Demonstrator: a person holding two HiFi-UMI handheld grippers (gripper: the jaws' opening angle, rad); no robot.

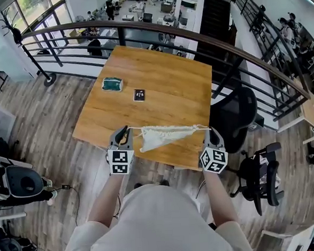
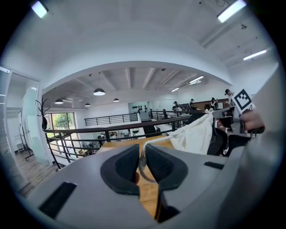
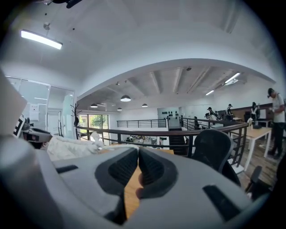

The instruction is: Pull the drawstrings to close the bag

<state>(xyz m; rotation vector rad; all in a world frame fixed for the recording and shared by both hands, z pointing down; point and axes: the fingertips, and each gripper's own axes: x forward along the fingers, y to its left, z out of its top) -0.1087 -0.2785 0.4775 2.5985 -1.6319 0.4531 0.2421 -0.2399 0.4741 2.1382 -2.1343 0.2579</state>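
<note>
A white cloth drawstring bag hangs stretched between my two grippers, just above the near edge of the wooden table. My left gripper is shut on the bag's left drawstring, which loops down between its dark pads. The bag trails off to the right in the left gripper view. My right gripper is shut on the right drawstring. In the right gripper view the bag lies to the left. Both strings run taut and nearly level from the gathered mouth.
On the table farther back lie a small green pad and a black marker card. A black office chair stands at the table's right side. A curved railing runs behind the table, above a lower floor.
</note>
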